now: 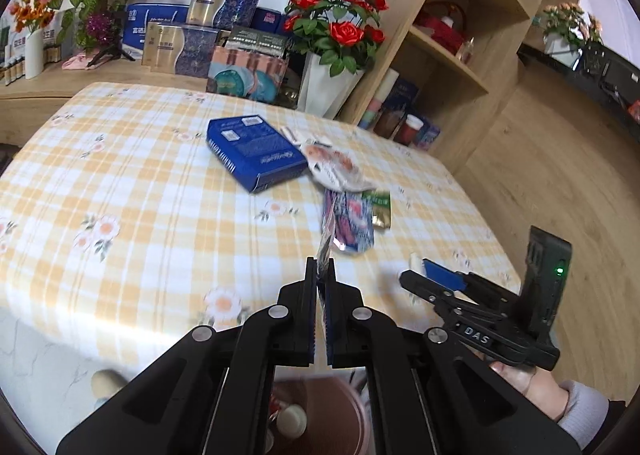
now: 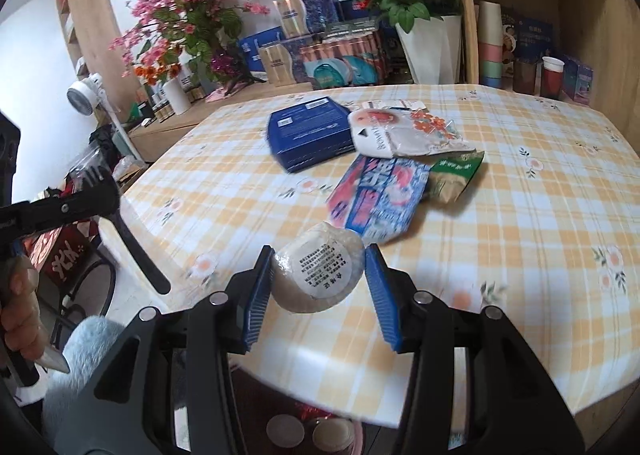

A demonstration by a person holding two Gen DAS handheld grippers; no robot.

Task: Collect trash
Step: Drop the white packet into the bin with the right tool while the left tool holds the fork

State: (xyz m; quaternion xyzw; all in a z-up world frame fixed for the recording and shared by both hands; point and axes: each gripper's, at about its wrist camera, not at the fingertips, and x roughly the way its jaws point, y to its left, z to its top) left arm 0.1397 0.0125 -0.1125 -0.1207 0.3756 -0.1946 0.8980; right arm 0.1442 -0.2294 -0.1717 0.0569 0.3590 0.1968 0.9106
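Observation:
My left gripper [image 1: 321, 269] is shut on a thin wrapper [image 1: 325, 247], seen edge-on, above the near table edge; in the right wrist view it holds a black plastic fork [image 2: 124, 223]. My right gripper [image 2: 319, 257] is shut on a round white packet with a printed label [image 2: 318, 273], held over the table's near edge. On the table lie a blue box [image 2: 310, 133], a white-and-red pouch [image 2: 396, 131], a blue-pink wrapper [image 2: 380, 203] and a green sachet [image 2: 456, 175]. A pink bin [image 1: 320, 411] with trash sits below the grippers.
The table [image 2: 520, 255] has a yellow checked cloth. Behind it stand a white vase of red roses [image 1: 332, 55], stacked gift boxes [image 1: 192, 39] and a wooden shelf [image 1: 460, 55] with cups and jars. A white fan [image 2: 82, 97] stands left.

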